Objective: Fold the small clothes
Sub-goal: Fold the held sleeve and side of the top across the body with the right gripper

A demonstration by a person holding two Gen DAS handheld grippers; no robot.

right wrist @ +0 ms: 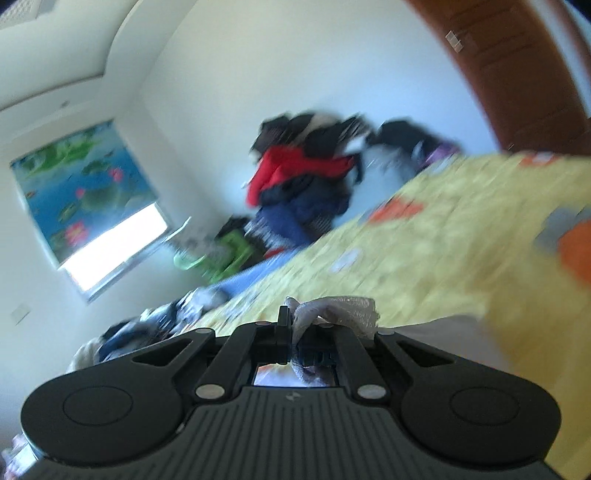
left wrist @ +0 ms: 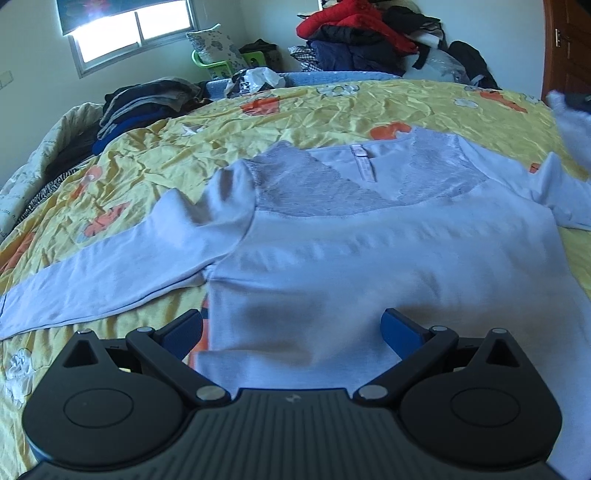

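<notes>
On yellow floral bedspread (left wrist: 332,110): white top (left wrist: 351,251) spread flat; left gripper (left wrist: 291,332) above its hem, jaws wide, empty; clothes heap (left wrist: 354,40) beyond bedspread, window (left wrist: 136,33) behind.

Over bedspread, blurred, tilted: right gripper (right wrist: 291,325) clamped on white fabric; wooden door (right wrist: 517,66) beside.

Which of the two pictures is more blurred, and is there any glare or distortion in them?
Right wrist view: strong motion blur smears the clothes pile and bedspread; only the right gripper, shut on pale fabric, is sharp. Left wrist view: mostly sharp, the shirt clear; the window glares white. Both bend edges, fisheye.
</notes>
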